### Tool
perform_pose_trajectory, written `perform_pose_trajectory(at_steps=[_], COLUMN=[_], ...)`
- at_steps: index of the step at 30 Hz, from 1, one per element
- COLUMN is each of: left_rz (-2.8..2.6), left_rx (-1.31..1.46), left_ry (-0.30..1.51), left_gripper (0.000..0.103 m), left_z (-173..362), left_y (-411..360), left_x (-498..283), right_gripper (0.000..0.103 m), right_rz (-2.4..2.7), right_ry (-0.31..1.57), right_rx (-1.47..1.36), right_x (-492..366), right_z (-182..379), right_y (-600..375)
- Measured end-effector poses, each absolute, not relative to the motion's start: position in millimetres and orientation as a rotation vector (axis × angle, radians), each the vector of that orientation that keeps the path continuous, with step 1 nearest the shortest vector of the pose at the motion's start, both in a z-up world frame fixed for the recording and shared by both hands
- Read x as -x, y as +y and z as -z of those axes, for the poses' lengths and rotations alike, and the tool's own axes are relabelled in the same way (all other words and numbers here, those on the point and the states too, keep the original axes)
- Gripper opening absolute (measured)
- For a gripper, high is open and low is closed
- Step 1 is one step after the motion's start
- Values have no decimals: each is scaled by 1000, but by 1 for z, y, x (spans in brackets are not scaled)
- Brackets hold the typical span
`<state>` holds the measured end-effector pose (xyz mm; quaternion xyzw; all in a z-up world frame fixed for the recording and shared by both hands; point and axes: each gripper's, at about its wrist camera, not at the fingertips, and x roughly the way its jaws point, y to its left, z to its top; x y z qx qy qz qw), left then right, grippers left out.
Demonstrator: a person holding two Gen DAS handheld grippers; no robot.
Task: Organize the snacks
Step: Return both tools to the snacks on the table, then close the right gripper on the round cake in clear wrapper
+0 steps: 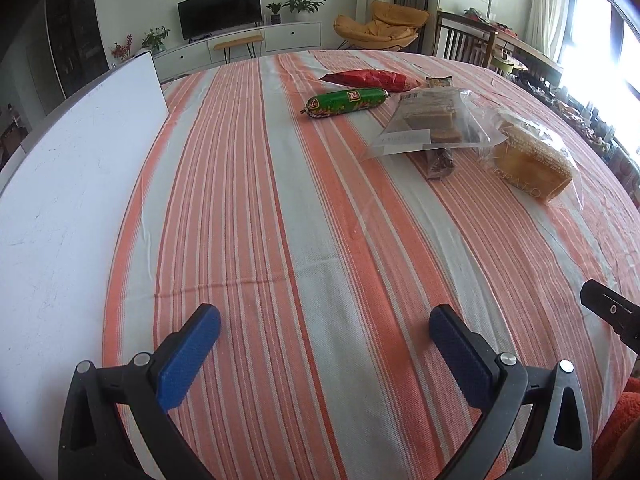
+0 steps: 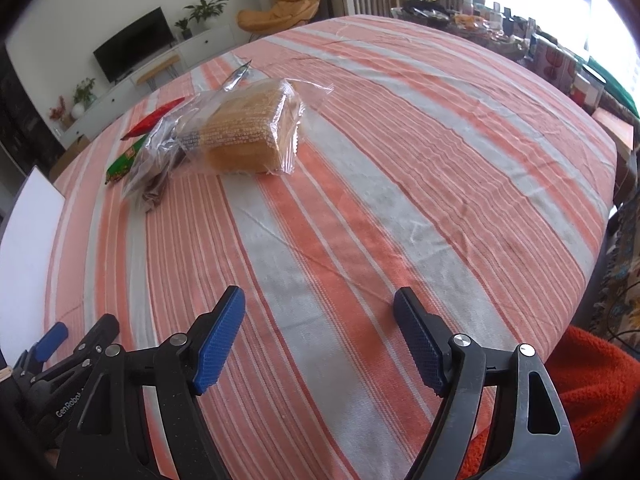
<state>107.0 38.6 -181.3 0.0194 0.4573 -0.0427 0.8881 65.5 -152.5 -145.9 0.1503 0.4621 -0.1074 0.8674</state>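
A white board [image 1: 76, 168] lies along the striped tablecloth's [image 1: 280, 216] left edge. Far across sit five snacks: a red pack [image 1: 368, 79], a green sausage [image 1: 346, 102], a clear biscuit bag [image 1: 428, 124] over what seems a dark wrapper [image 1: 438, 160], and wrapped cake [image 1: 532, 160]. The left gripper [image 1: 324, 334] and right gripper [image 2: 318, 322] hover low near the table's edge, both spread wide and empty.

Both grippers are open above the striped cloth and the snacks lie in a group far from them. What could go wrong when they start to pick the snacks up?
1. The clear wafer bag lies on top of a dark packet; lifting one may drag the other.
2. The cake sits in loose, shiny wrap; the right gripper may pinch only film, or crush it.
3. The green sausage is round and may roll away from the left gripper.
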Motion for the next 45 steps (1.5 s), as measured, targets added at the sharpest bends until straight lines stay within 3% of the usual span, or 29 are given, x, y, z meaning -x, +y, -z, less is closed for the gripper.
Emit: perform_pose_trajectory(at_steps=[6,13,18,23,27,31,45], left_rz=[107,107,107,107,107,107,106], left_rx=[-49,-49,-49,-49,-49,-49,-50], left_ry=[950,950,950,950,950,950,950], left_gripper=[103,103,103,103,103,103,103], left_z=[181,181,181,181,181,181,181], left_y=[40,40,40,40,40,40,40], left_x=[-109,-109,-109,-109,-109,-109,-111], right_gripper=[80,80,82,83,86,99,95], right_rz=[212,174,194,152,170,225,200], right_ry=[957,792,728,776,946,1113,942], right_rx=[-331,-525,-442,-327,-304,-184,-199], right_x=[-64,-43,-53,-121,-189,-233,-159], right_z=[145,130,111,93,104,141,153], right_y=[-153,-177,-169,-157,-148,-128,-175])
